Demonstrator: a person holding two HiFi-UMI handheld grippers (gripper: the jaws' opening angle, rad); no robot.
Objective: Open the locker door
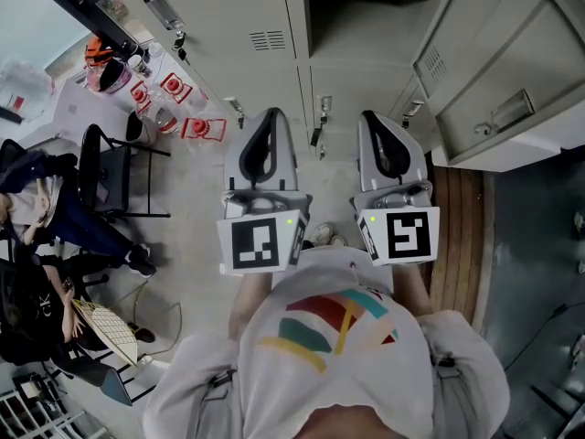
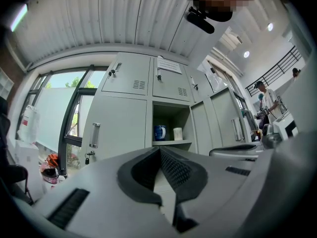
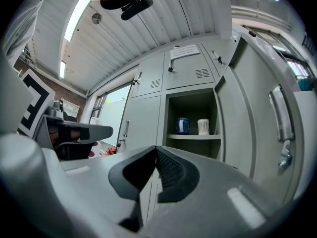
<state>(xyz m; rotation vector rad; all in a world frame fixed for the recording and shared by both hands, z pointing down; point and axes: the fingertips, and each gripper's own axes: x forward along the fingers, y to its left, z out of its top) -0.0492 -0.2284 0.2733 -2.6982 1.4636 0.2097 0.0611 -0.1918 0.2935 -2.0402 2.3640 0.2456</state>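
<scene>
While the person stands facing a bank of grey lockers (image 1: 210, 16), both pairs of tongs are held out side by side at about the same height, close together but not touching, each pointing towards the cabinets. The left tongs (image 2: 159, 148) have their ribbed black pads pressed together with nothing between them, and the right tongs (image 3: 156, 148) are likewise closed and empty. Seen from the head camera, a marker cube (image 1: 260, 243) sits at the rear of the left pair, with a matching one on the right. The locker door (image 3: 257, 118) is already swung wide open to the right, its bar handle (image 3: 278, 114) facing outward, well apart from either pair of tongs. Behind it the open compartment (image 3: 193, 108) shows a shelf (image 3: 193, 137) carrying a blue mug (image 3: 183, 125) and a white cup (image 3: 203, 127) standing just beside each other. Left of that compartment, a closed door (image 2: 116, 125) has a key (image 2: 87, 158) hanging below its own handle.
</scene>
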